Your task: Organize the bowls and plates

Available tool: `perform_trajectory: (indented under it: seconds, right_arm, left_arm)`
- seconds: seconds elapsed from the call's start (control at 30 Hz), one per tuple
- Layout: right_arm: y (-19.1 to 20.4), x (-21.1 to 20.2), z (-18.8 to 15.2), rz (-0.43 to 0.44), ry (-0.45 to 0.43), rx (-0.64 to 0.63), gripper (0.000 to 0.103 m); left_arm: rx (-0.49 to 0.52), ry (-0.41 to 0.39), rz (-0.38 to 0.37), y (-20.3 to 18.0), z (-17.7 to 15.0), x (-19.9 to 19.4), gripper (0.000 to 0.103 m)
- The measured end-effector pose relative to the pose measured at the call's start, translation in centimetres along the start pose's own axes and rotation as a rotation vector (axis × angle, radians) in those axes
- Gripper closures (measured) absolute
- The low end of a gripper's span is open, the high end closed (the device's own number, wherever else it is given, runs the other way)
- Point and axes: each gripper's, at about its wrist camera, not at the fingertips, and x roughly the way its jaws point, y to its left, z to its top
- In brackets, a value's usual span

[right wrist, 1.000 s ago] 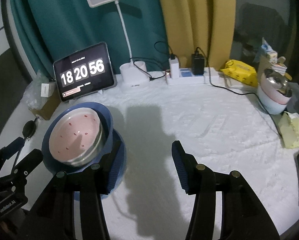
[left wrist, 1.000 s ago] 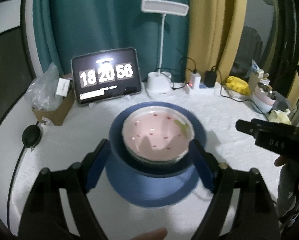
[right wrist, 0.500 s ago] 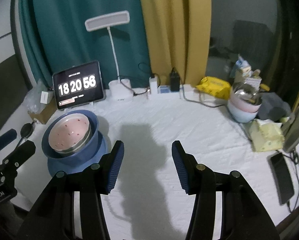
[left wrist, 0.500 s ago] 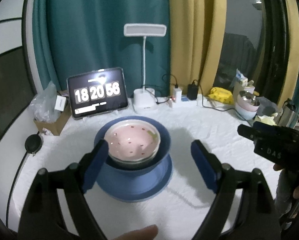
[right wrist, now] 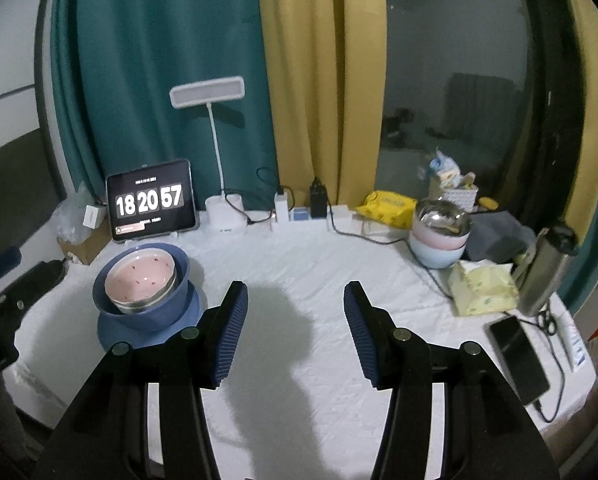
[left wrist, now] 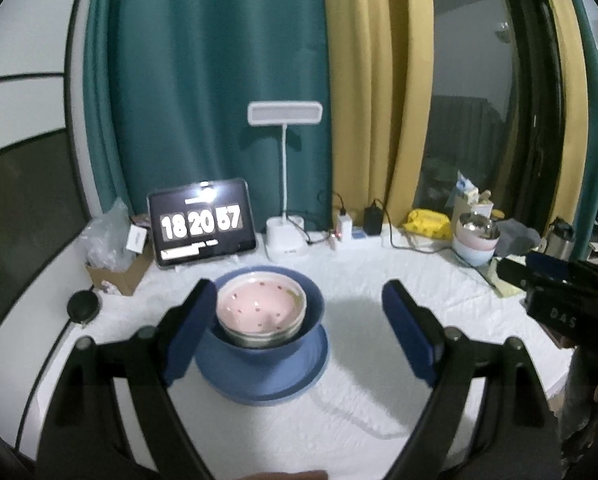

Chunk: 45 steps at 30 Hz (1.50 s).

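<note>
Both grippers' fingers, apart and empty, backed off the stacked bowls; only right view shows phone.

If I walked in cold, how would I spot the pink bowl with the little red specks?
Find the tablet showing a big clock at the back of the white table. Just in front sits a blue plate carrying a blue bowl. A steel bowl nests inside, and the pink bowl, speckled red, lies innermost.

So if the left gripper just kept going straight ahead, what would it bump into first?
Probably the stacked dishes: the left gripper points at the blue bowl on its blue plate, holding the pink bowl. Its open jaws are empty. Depth is unclear.
</note>
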Motion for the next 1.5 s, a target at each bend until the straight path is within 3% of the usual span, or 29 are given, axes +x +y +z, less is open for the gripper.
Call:
perform_trajectory:
  seconds: [1.0,1.5]
  right_arm:
    - [1.2,-14.0,1.6,0.010,-0.283,0.003,0.045]
    - [1.0,-15.3,1.7,0.027,-0.299,0.012,0.044]
  left_arm:
    - [-0.028,-0.233,0.058,2.6,2.6,-10.7,0.017]
    - [-0.053,-0.256,0.063,3.2,2.8,-11.6,0.017]
